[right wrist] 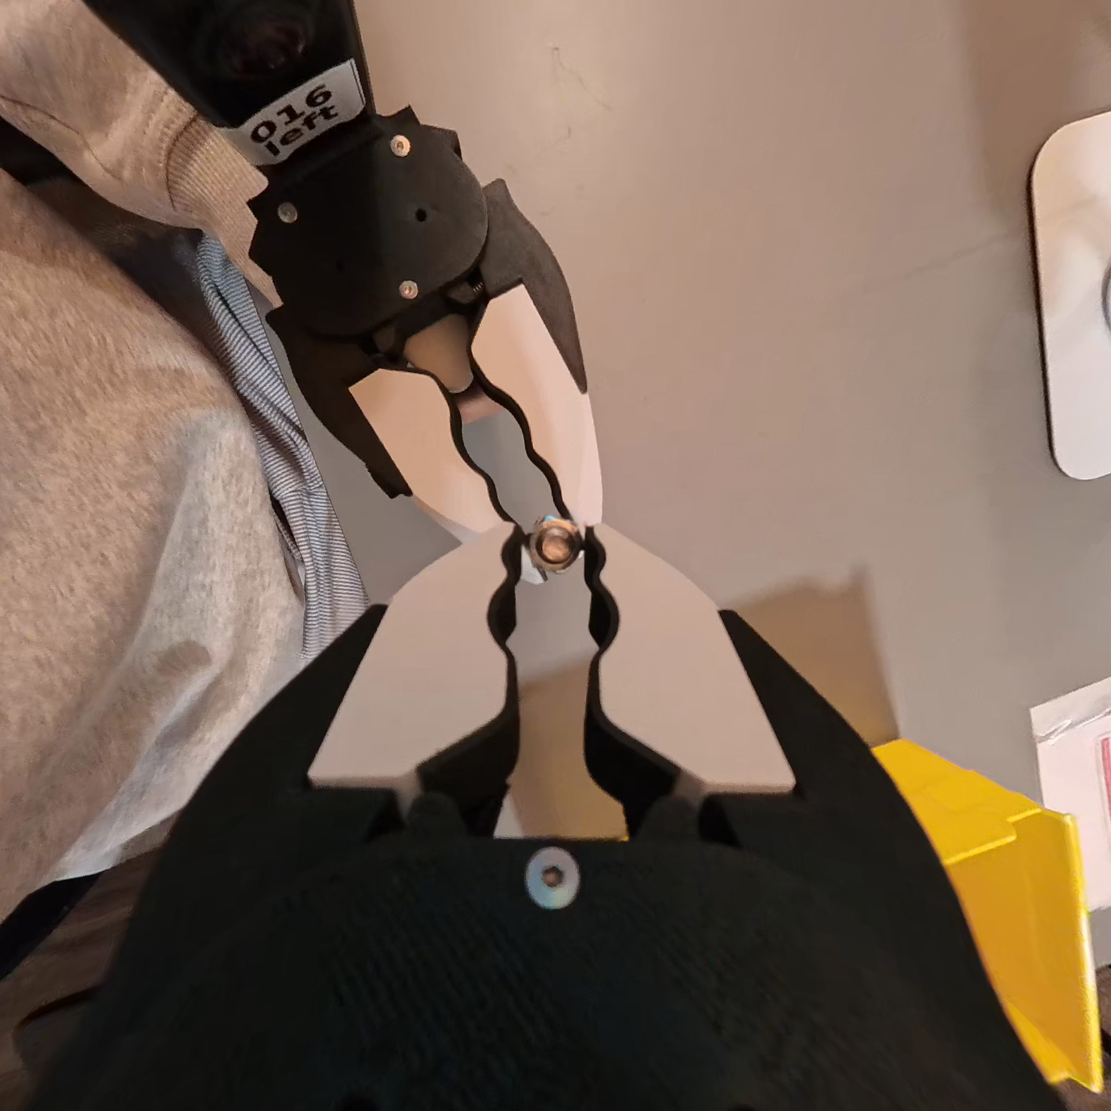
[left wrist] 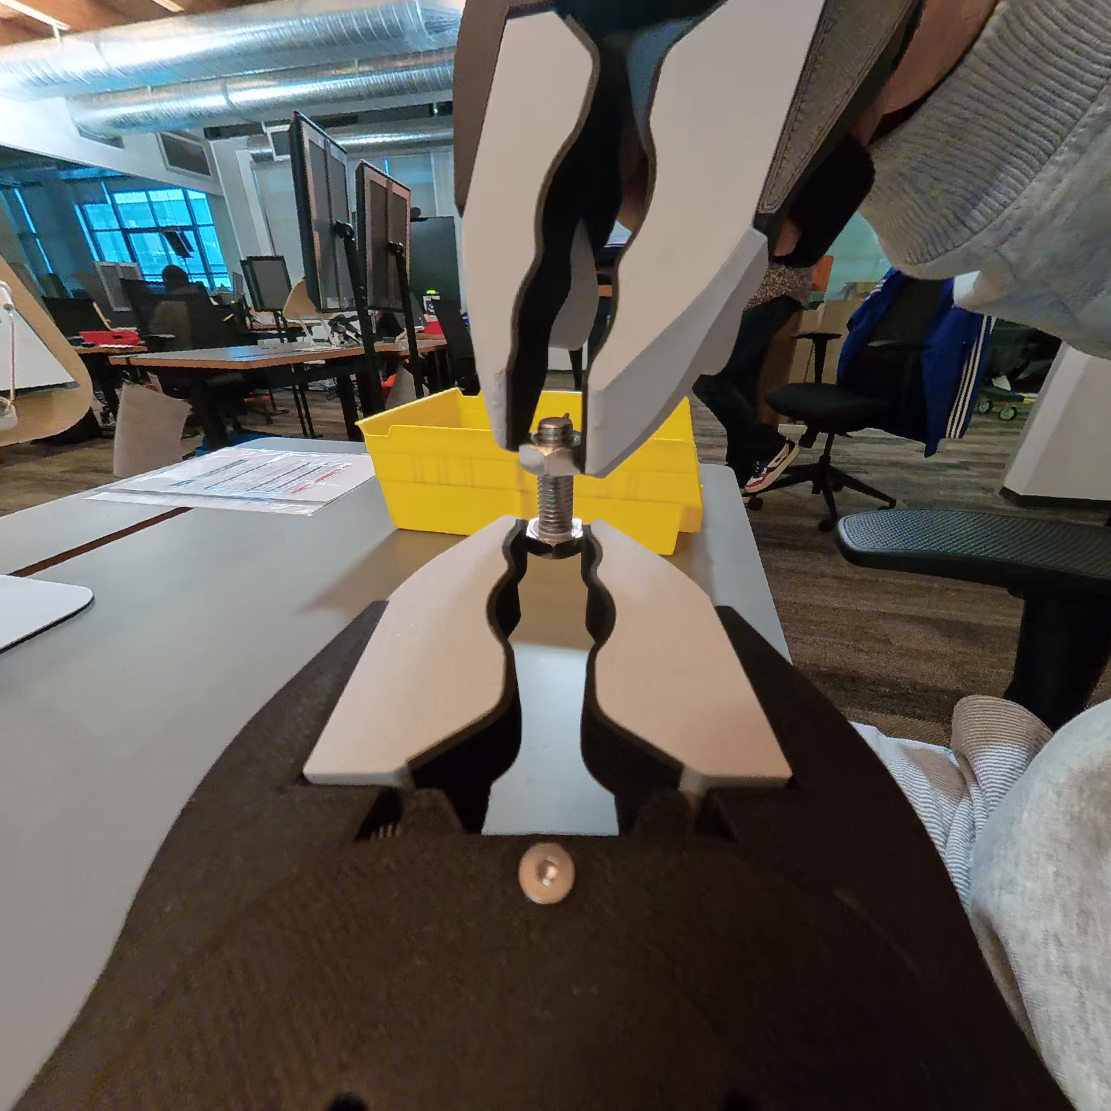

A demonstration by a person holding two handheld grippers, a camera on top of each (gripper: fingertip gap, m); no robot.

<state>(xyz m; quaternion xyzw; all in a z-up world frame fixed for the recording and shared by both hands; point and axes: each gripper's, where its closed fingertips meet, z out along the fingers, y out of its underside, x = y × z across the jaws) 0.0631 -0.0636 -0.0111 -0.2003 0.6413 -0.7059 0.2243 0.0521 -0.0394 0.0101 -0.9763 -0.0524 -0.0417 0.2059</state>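
Observation:
A steel bolt (left wrist: pixel 550 499) stands upright in the air above the grey table (left wrist: pixel 180 601). My left gripper (left wrist: pixel 552 532) is shut on the bolt's head at the bottom. My right gripper (left wrist: pixel 550 451) comes down from above and is shut on a hex nut (left wrist: pixel 544 458) near the top of the thread. In the right wrist view I look down along the bolt's axis: my right gripper (right wrist: pixel 553 550) clamps the nut (right wrist: pixel 554 548), and the left gripper (right wrist: pixel 556 517) reaches in from the upper left just beneath it.
A yellow plastic bin (left wrist: pixel 457 475) sits on the table behind the bolt; it also shows in the right wrist view (right wrist: pixel 986 872). Printed sheets (left wrist: pixel 240 475) lie at the far left, and a white flat pad (left wrist: pixel 36 607) at the left edge. A chair armrest (left wrist: pixel 974 547) is right of the table. The tips of both grippers are at nearly the same place.

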